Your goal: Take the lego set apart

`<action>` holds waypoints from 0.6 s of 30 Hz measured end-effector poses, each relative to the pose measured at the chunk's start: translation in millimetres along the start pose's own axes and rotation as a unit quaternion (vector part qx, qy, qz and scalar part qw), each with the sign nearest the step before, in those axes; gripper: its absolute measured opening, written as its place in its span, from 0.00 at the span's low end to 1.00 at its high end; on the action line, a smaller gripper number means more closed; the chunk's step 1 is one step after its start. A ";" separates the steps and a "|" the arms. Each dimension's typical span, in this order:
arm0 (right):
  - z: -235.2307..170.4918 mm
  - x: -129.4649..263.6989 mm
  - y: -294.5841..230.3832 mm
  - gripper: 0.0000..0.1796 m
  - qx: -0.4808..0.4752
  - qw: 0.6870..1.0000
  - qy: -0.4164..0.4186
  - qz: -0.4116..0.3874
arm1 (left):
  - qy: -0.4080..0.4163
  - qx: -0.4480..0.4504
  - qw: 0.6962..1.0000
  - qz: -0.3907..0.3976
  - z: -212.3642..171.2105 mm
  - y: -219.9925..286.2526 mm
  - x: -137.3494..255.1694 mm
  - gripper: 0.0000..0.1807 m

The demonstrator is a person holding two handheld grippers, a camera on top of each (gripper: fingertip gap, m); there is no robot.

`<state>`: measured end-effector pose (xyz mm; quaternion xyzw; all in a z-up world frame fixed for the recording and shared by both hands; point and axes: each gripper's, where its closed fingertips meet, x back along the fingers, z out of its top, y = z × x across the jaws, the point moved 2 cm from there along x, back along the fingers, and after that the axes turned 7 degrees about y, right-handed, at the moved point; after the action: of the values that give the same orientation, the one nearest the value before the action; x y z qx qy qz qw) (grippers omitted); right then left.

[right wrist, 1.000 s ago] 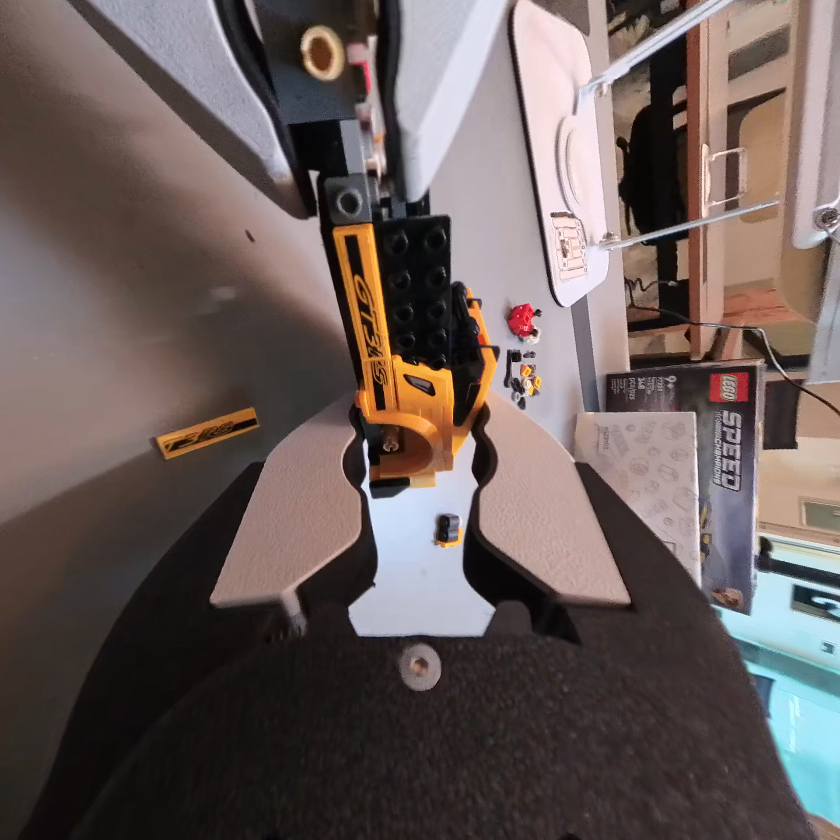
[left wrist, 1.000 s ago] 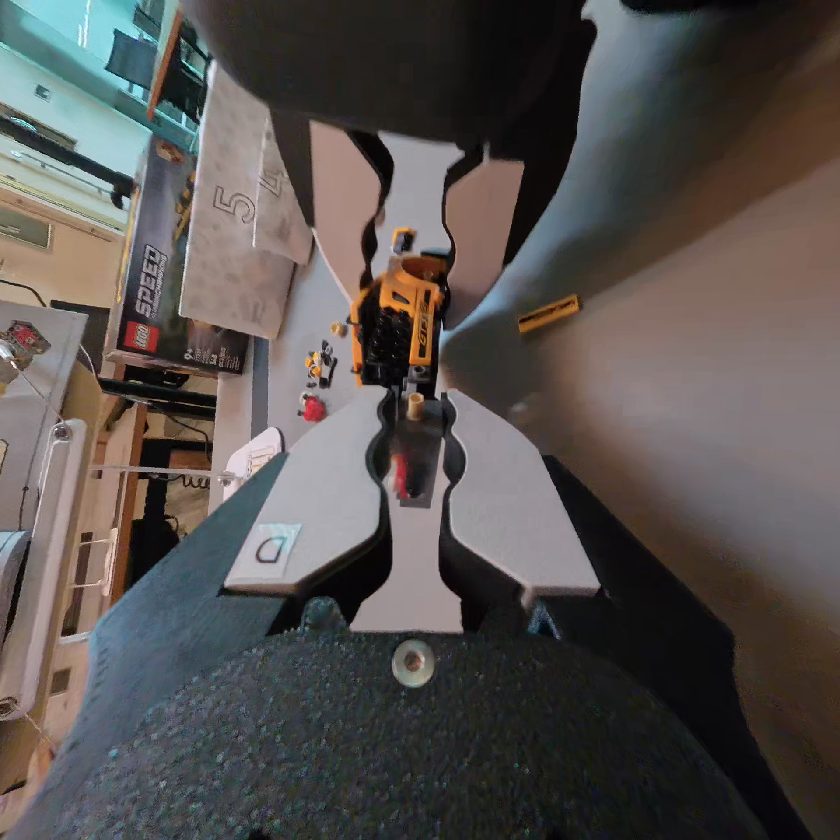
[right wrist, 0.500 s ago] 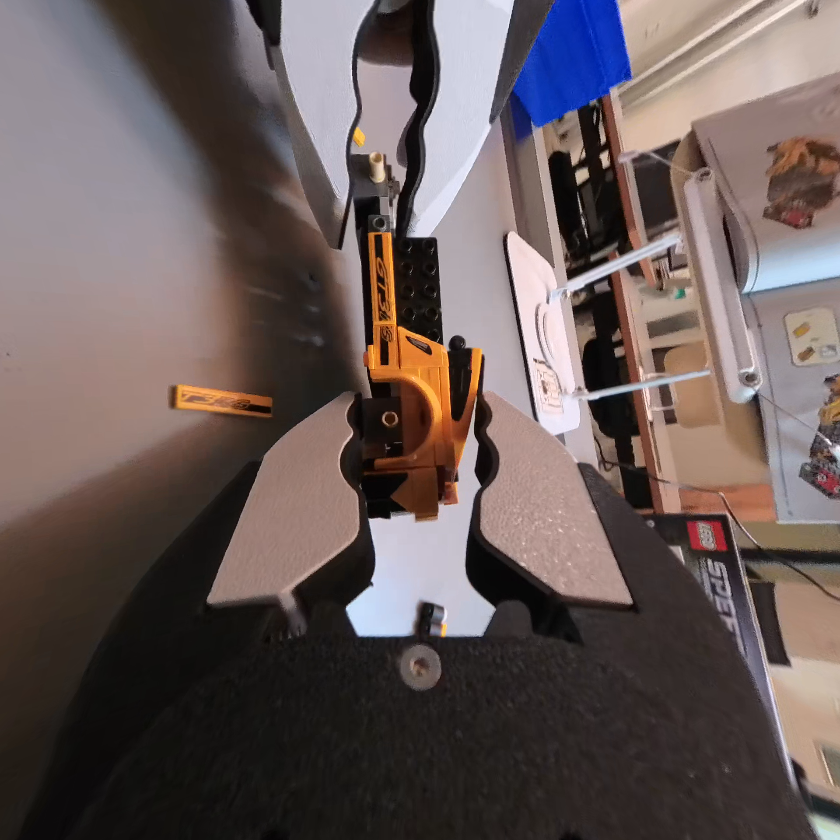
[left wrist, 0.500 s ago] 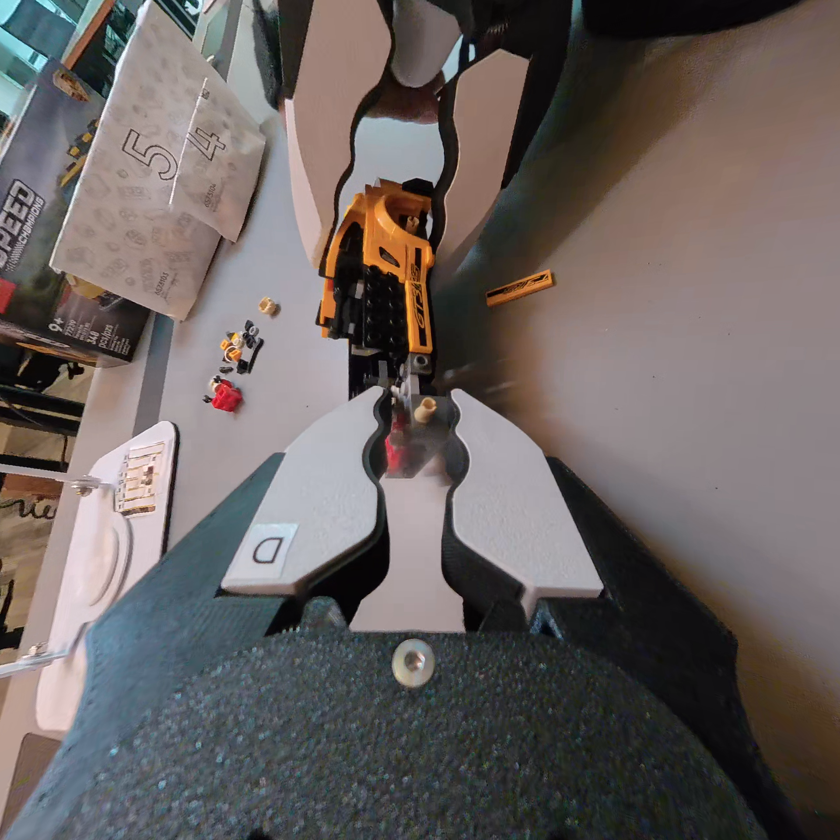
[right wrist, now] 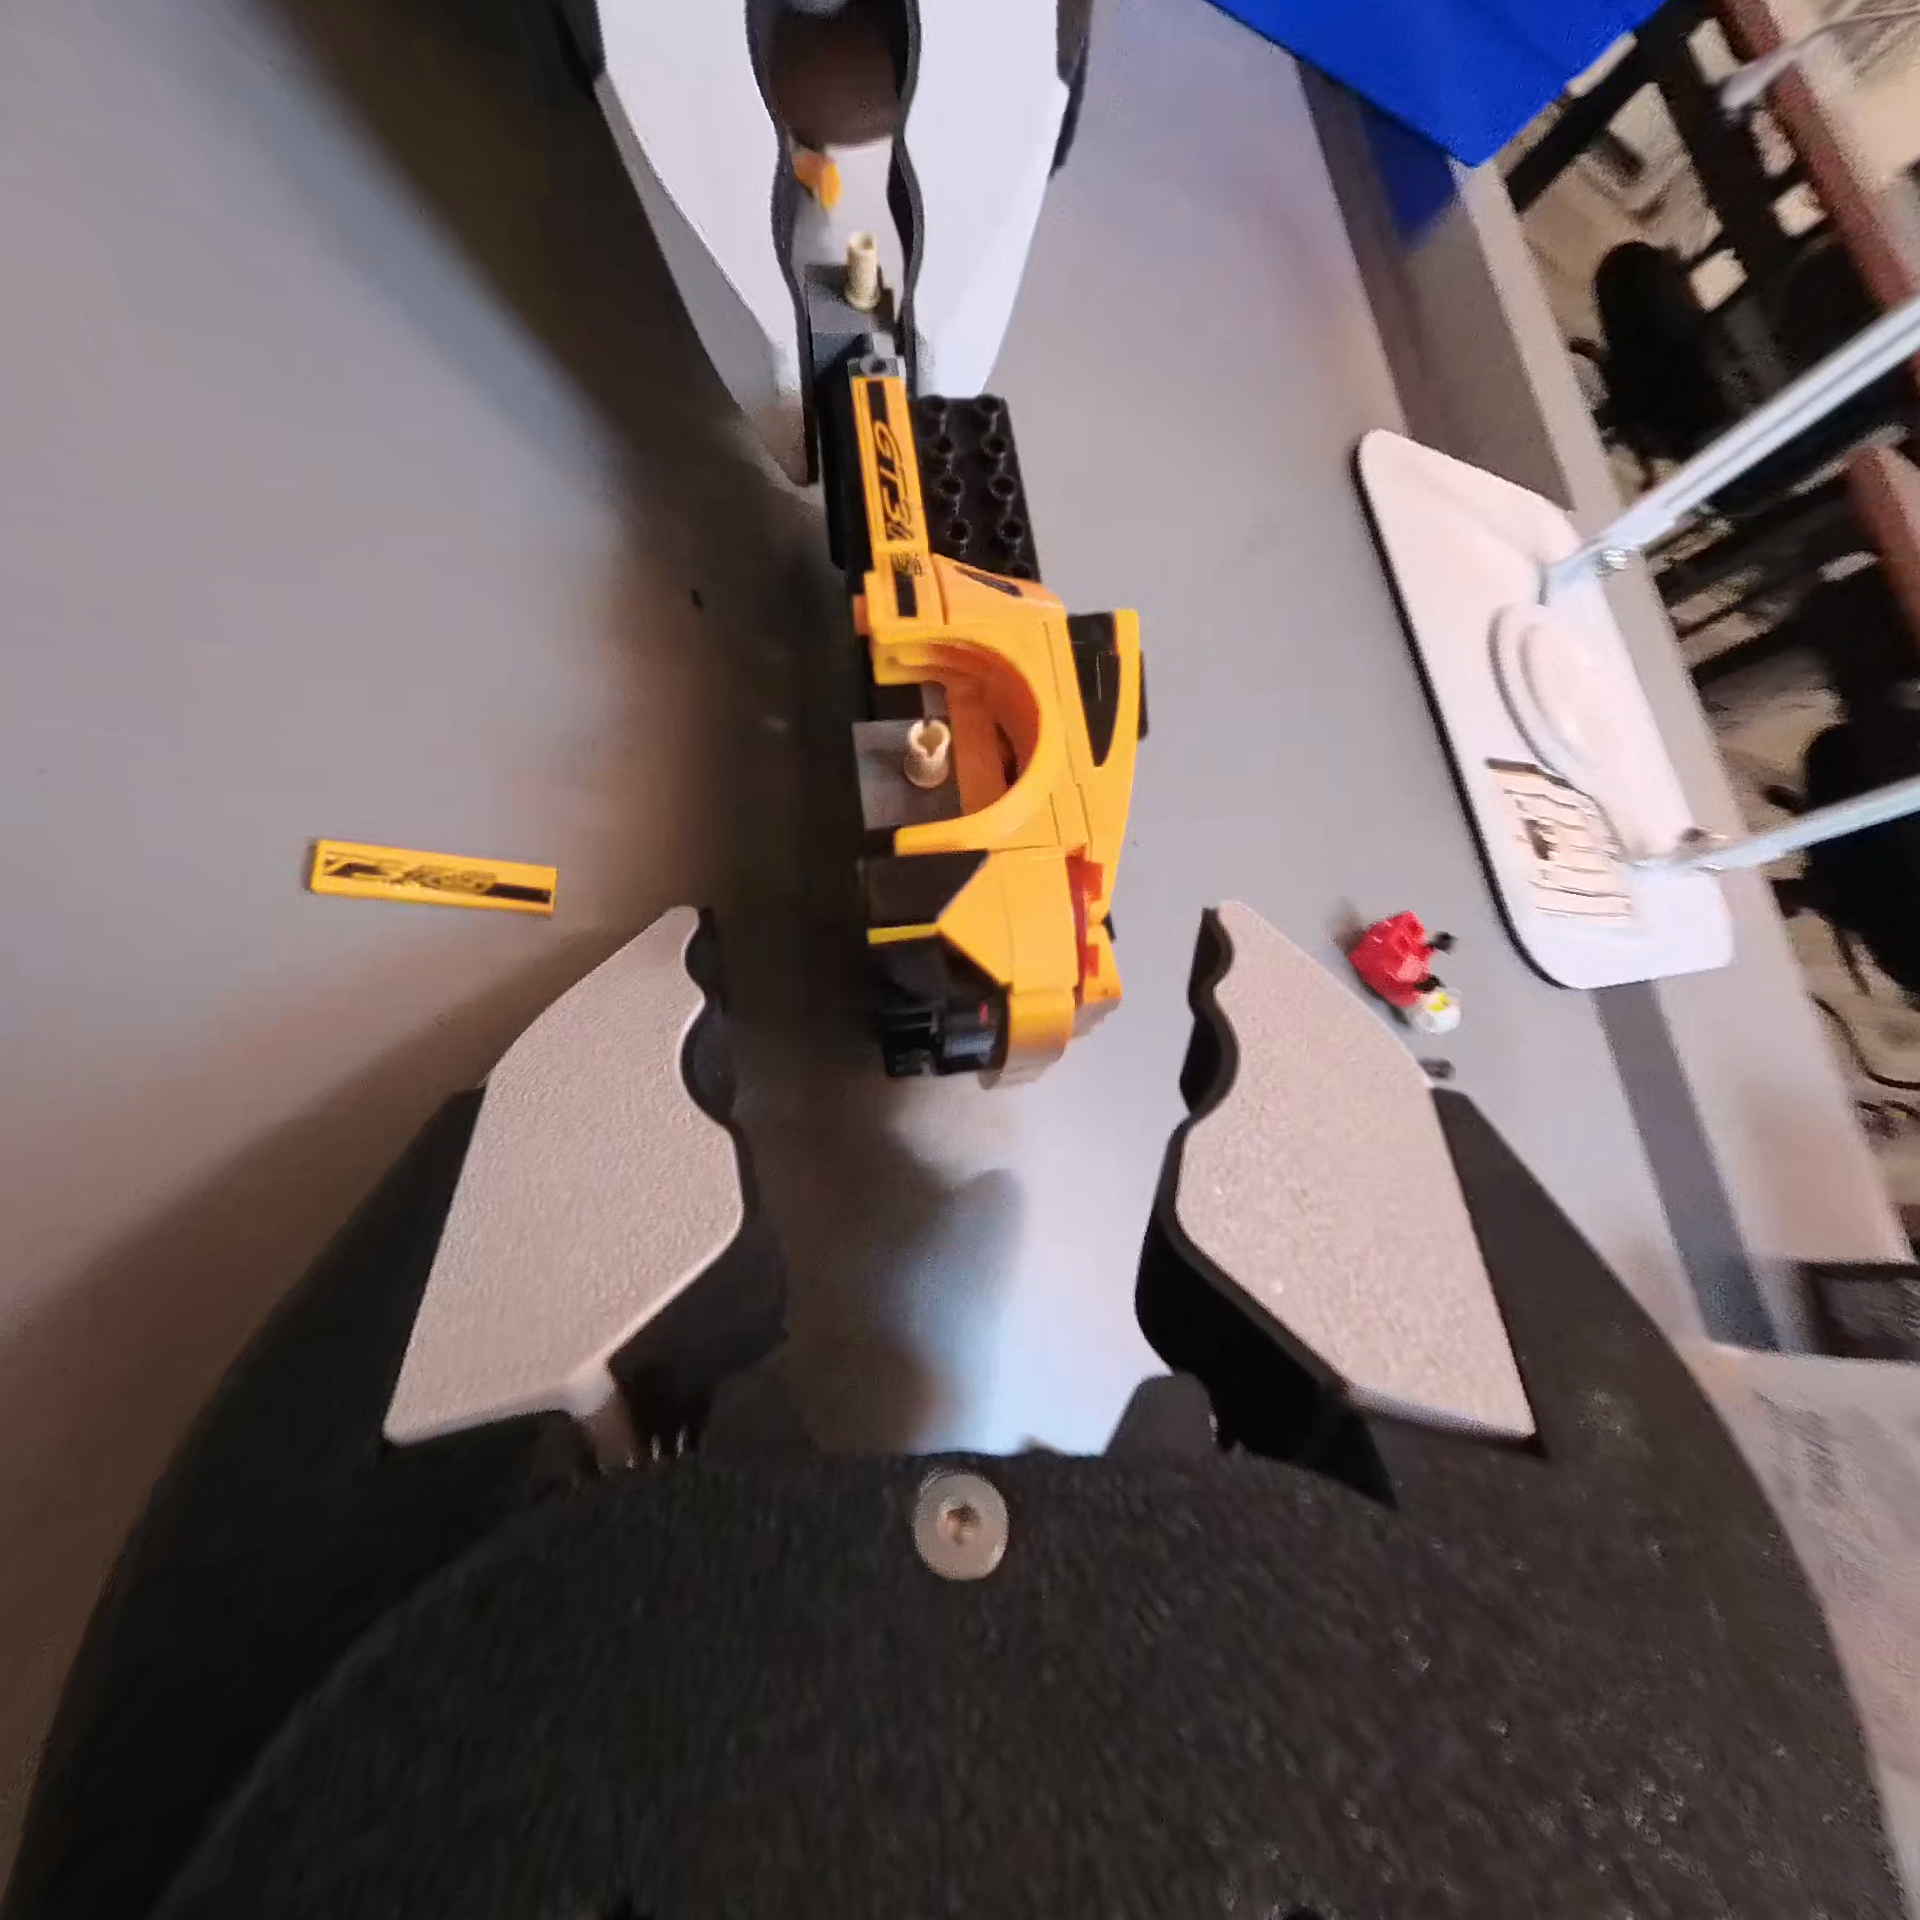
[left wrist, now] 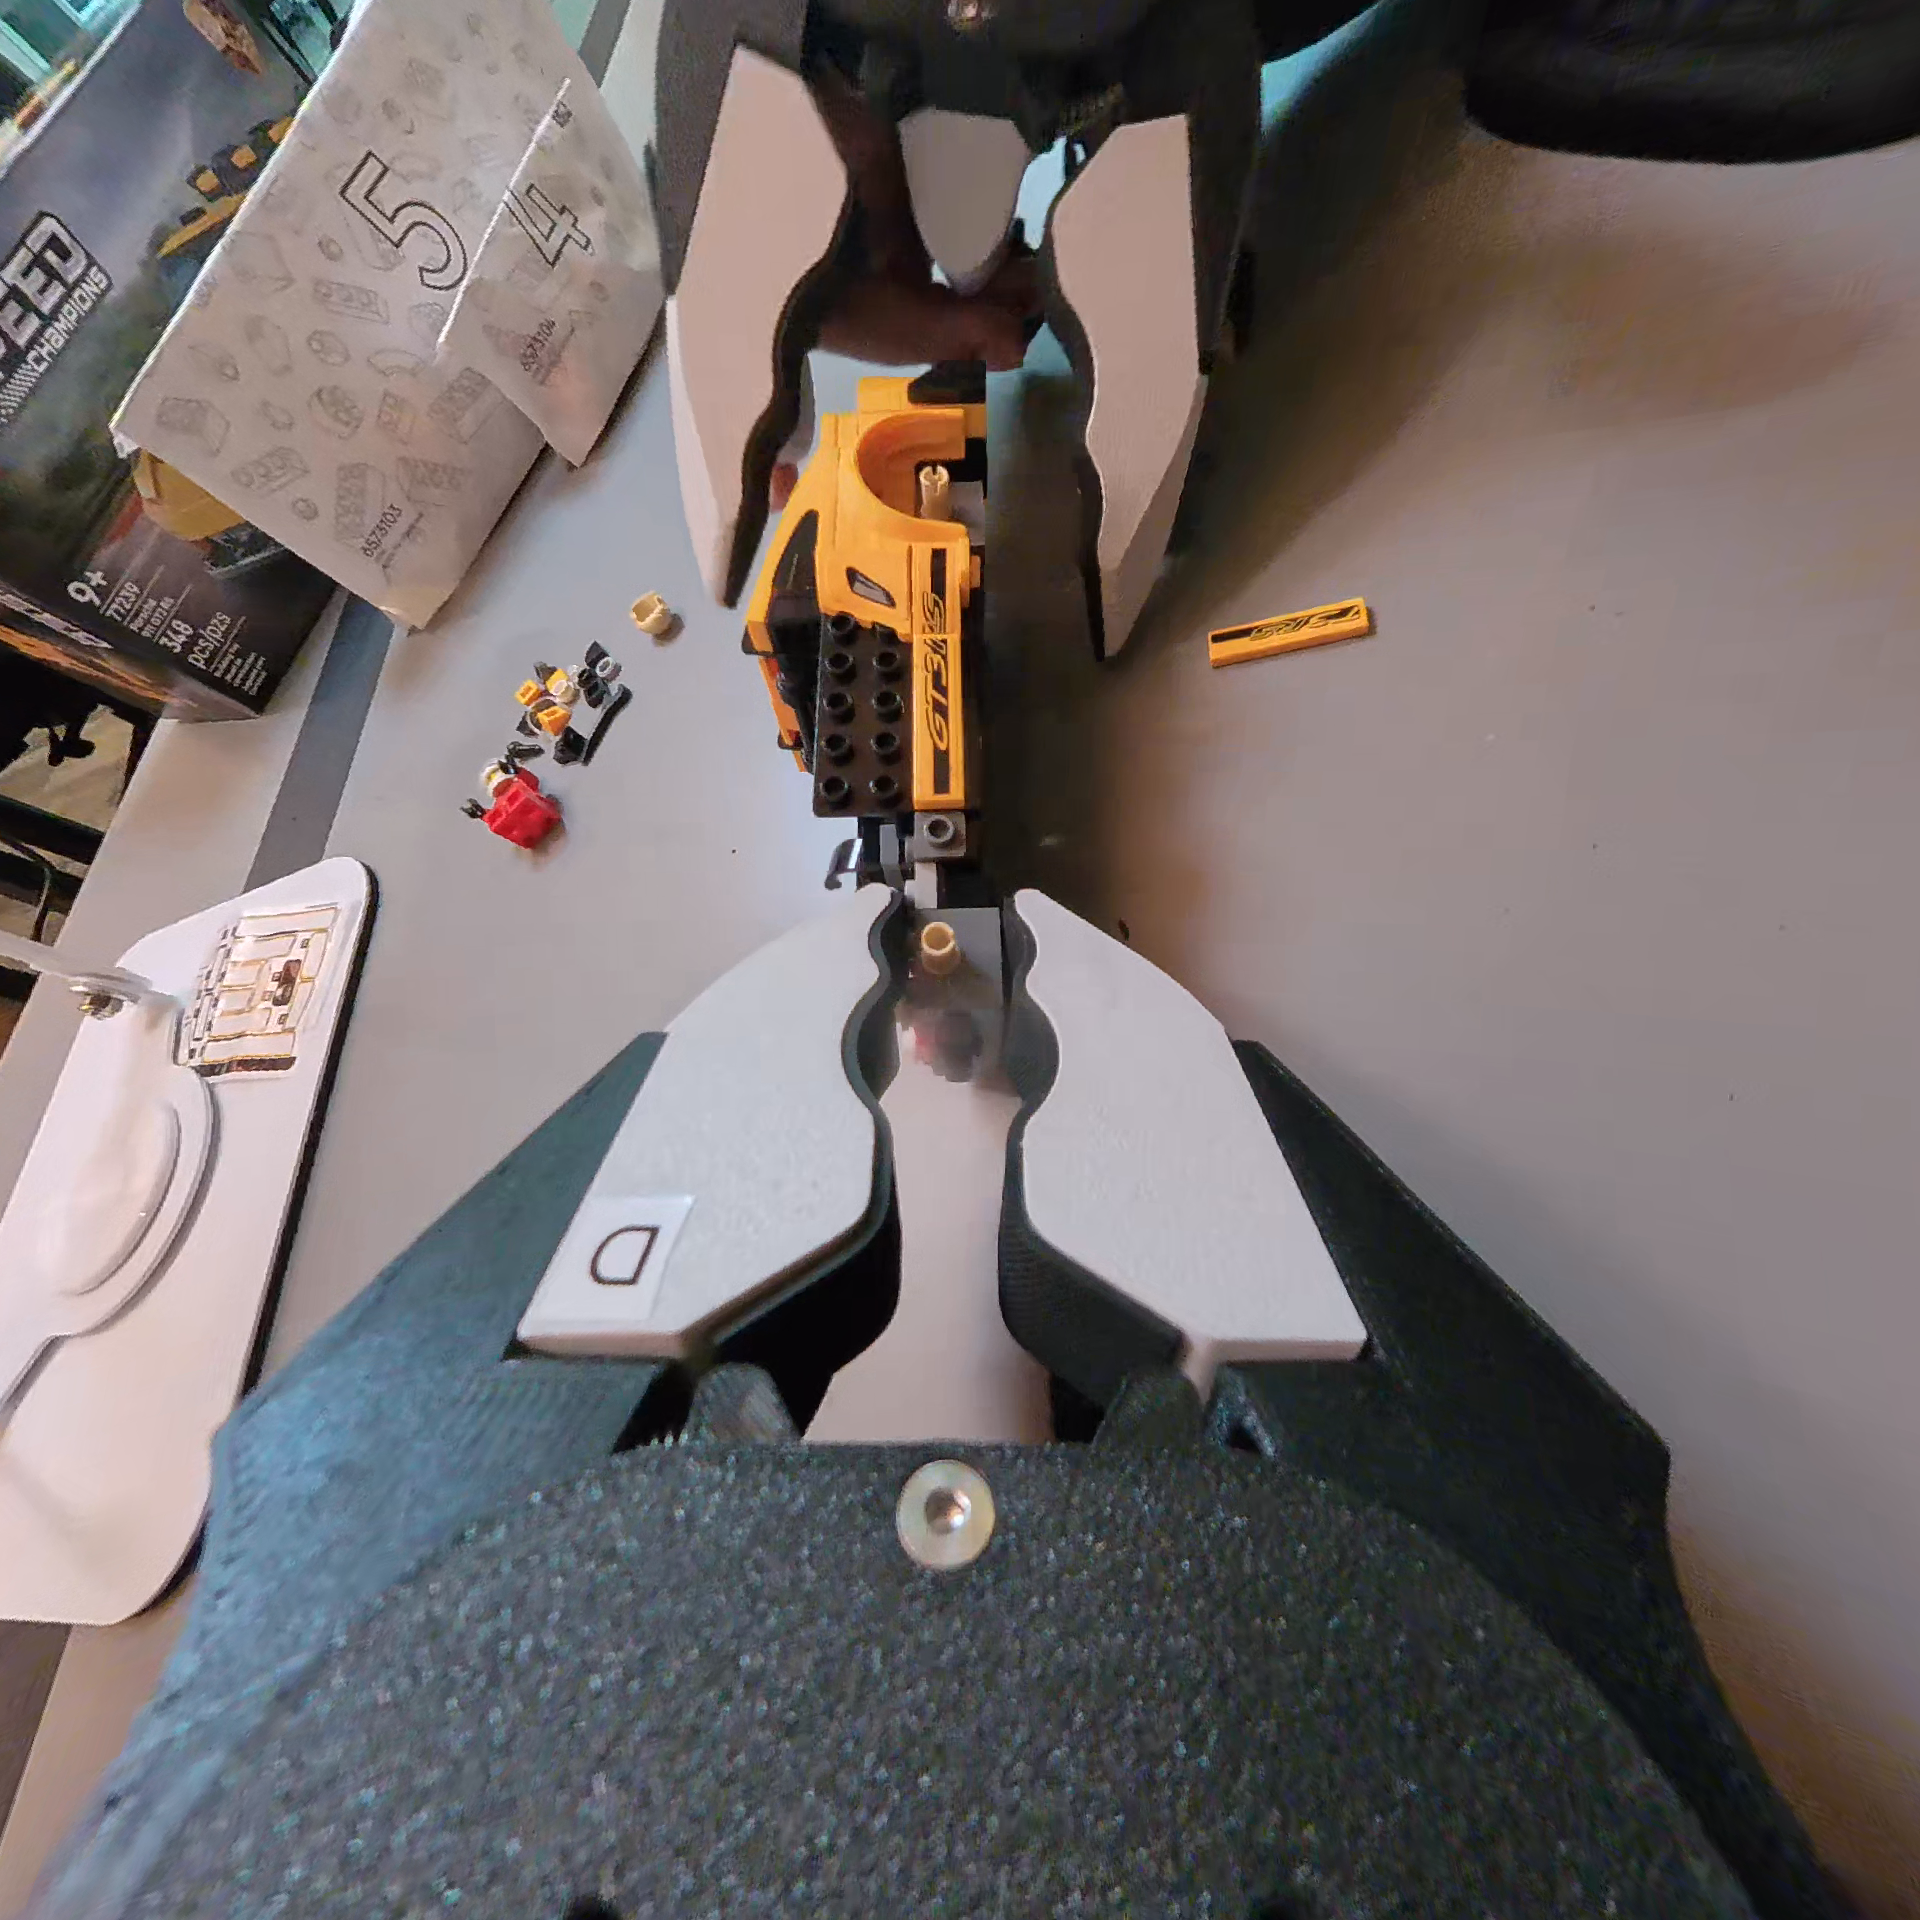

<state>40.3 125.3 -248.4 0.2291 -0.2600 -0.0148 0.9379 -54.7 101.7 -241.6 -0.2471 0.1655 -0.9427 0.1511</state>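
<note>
The lego set is an orange and black car body [left wrist: 883, 644], turned on its side just over the grey table [left wrist: 1455, 935]. My left gripper [left wrist: 945, 920] is shut on the car's dark grey end, where a tan pin sticks out. My right gripper [right wrist: 956, 935] is open, with its fingers either side of the orange wheel-arch end [right wrist: 987, 790] and not touching it. The left gripper also shows at the top of the right wrist view [right wrist: 847, 312], and the right gripper at the top of the left wrist view [left wrist: 914, 603].
A loose yellow tile [left wrist: 1288, 632] lies right of the car. A small pile of loose parts [left wrist: 566, 696], a red piece [left wrist: 514, 816] and a tan stud [left wrist: 652, 613] lie to its left. The set's box [left wrist: 94, 416], numbered paper bags [left wrist: 395, 312] and a white pad [left wrist: 156, 1195] lie along the left edge. My hands' fingertips stand some 8 cm from each other.
My right gripper has opened wide, let go of the car's orange end and drawn back a little. My left gripper still holds the other end. Both views now tilt more toward the table.
</note>
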 end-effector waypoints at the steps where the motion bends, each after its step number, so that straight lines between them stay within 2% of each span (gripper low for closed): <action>1: 0.9 -3.1 -0.2 0.46 -0.007 1.000 0.007 0.010 | -0.001 -0.004 1.000 0.000 -0.1 0.4 0.3 0.09; 2: 2.1 -6.5 0.5 0.42 -0.009 1.000 0.011 0.012 | -0.003 -0.007 1.000 0.000 -0.4 0.7 0.2 0.09; 4: 5.2 -8.3 0.8 0.25 0.017 1.000 0.017 0.000 | -0.010 -0.006 1.000 0.005 -3.1 -0.6 0.1 0.09; 10: 4.3 1.1 -3.2 0.24 0.127 0.986 -0.052 -0.097 | -0.008 -0.003 1.000 0.012 5.2 -1.8 6.6 0.16; 15: 2.2 17.2 -6.4 0.24 0.113 0.975 -0.125 -0.147 | 0.010 -0.041 0.998 0.044 34.7 1.4 -1.2 0.13; 18: 6.6 18.9 -11.1 0.24 0.087 0.973 -0.146 -0.158 | -0.024 -0.089 0.994 0.063 37.2 7.9 -16.0 0.13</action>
<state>54.5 109.8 -239.1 0.3432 -0.3547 -0.1738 0.8522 -20.5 91.6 -220.7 -0.2708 0.2607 -0.9067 0.1914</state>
